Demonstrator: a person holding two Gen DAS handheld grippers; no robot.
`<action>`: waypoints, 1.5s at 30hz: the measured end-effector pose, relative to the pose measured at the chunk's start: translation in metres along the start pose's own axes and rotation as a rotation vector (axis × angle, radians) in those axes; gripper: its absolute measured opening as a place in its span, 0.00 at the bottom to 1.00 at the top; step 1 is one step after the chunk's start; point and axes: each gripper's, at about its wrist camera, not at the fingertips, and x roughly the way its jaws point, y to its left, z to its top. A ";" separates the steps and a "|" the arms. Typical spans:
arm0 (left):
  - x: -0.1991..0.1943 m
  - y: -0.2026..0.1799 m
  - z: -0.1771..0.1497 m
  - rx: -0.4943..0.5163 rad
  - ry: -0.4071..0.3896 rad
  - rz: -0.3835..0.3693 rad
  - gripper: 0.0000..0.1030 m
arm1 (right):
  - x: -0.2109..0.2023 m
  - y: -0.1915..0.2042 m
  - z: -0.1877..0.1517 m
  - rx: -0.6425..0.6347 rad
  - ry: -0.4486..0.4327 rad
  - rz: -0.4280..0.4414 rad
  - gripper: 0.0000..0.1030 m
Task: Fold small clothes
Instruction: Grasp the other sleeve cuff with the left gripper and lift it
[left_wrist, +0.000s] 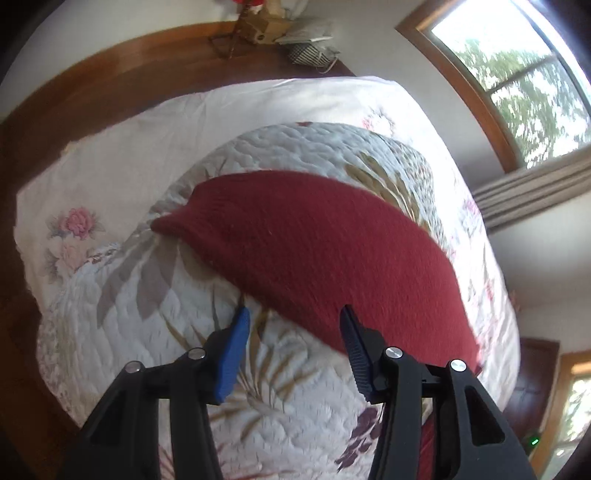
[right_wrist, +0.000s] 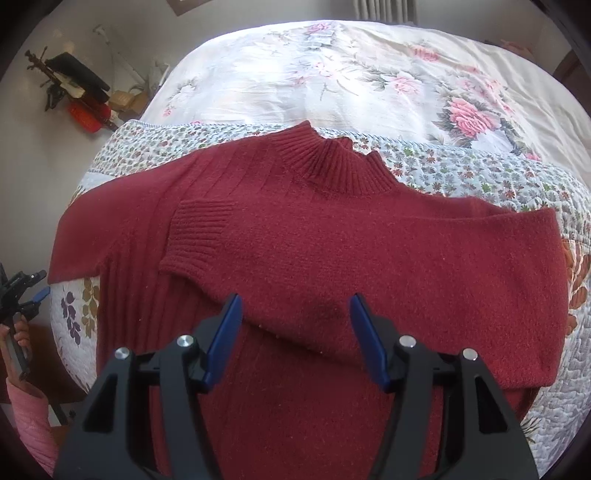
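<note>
Right claw (right_wrist: 295, 332) hangs spread and empty directly over the red sweater (right_wrist: 332, 251), which lies flat on the quilt (right_wrist: 480, 166). One sleeve is folded across the chest, its ribbed cuff (right_wrist: 195, 236) ahead-left of the tips. It looks soft, thick and limp, so I'd pinch the hem or shoulder edge. Left claw (left_wrist: 291, 332) is also spread, at the sweater's edge.

Both wrist views look down close over the same red sweater (right_wrist: 332, 251) on the bed (right_wrist: 332, 74).

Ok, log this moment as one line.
stage: mid-fold | red sweater: flat on quilt, one sleeve folded across chest | left tongs: open, empty | right tongs: open, empty, over sweater
</note>
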 end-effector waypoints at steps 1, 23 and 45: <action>0.004 0.004 0.005 -0.019 0.004 -0.020 0.49 | 0.000 -0.001 -0.001 0.005 0.000 -0.001 0.59; -0.007 -0.036 0.023 0.024 -0.317 -0.051 0.09 | -0.014 -0.044 -0.019 0.074 -0.023 -0.038 0.62; 0.043 -0.289 -0.139 0.599 -0.078 -0.316 0.09 | -0.038 -0.094 -0.041 0.115 -0.065 -0.072 0.62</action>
